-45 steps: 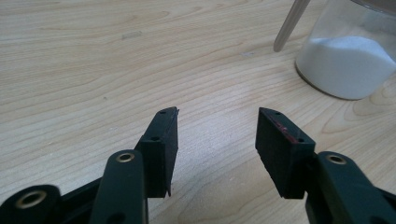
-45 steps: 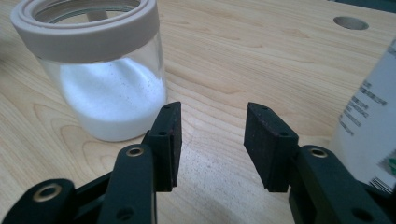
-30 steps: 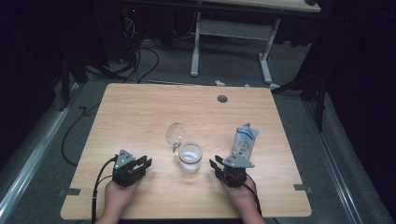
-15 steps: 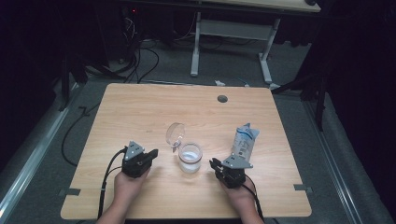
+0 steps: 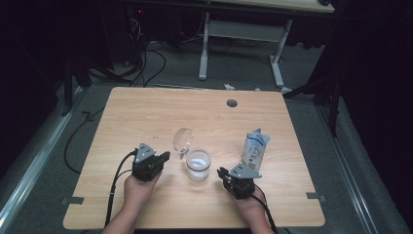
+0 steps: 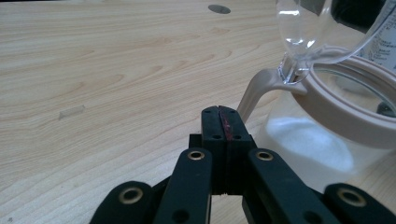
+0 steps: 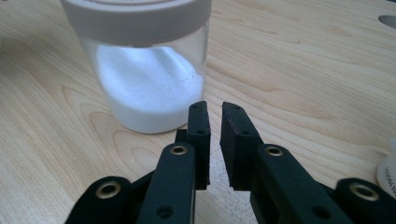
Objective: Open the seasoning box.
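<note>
A glass jar (image 5: pixel 198 165) with a beige rim stands near the table's front middle, about a third full of white powder. Its clear hinged lid (image 5: pixel 183 139) is flipped open toward the far left. My left gripper (image 5: pixel 165 156) is shut with nothing in it, its tips just left of the jar. In the left gripper view its tips (image 6: pixel 219 109) sit close to the jar (image 6: pixel 322 135) below the lid (image 6: pixel 299 23). My right gripper (image 5: pixel 221 171) points at the jar (image 7: pixel 144 70) from the right. Its jaws (image 7: pixel 214 106) have just been closing, with a narrow empty gap between them.
A white and blue pouch (image 5: pixel 254 148) stands just beyond my right gripper. A round cable hole (image 5: pixel 232 103) is in the table's far side. Bare wood (image 5: pixel 146 112) stretches behind and left of the jar. Cables and desk legs are on the floor beyond.
My left gripper has moved right and forward toward the jar, lifting a little. My right hand has stayed in place.
</note>
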### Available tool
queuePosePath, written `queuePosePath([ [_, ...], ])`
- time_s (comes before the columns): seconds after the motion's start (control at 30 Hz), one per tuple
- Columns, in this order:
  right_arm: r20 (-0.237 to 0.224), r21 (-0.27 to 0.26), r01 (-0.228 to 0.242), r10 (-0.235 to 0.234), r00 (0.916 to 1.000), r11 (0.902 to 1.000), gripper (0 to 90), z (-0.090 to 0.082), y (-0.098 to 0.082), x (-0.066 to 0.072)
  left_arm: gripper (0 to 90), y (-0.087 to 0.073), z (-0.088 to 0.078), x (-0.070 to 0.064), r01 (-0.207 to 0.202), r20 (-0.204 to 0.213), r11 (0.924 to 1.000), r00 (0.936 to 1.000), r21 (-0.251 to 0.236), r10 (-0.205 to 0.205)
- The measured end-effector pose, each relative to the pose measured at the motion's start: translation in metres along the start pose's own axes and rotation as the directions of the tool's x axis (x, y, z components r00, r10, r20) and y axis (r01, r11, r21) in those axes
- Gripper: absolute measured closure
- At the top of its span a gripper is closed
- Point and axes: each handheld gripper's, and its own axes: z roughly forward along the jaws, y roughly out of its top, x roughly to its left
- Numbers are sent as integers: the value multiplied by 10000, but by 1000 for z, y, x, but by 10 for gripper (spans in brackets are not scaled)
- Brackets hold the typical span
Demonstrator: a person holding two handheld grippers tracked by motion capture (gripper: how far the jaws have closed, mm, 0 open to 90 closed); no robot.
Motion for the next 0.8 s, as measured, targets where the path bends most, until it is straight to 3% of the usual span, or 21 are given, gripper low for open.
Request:
queuePosePath([
  [0.2,-8,-23,55,-55,10000,10000,869,-1,2,-1,899,5,5,-7,-4,170,9998,9999,-177,7],
  [0.8,105,2,223,-223,9997,9998,862,-1,0,1,899,13,10,-30,211,720,9984,9973,-523,-173],
])
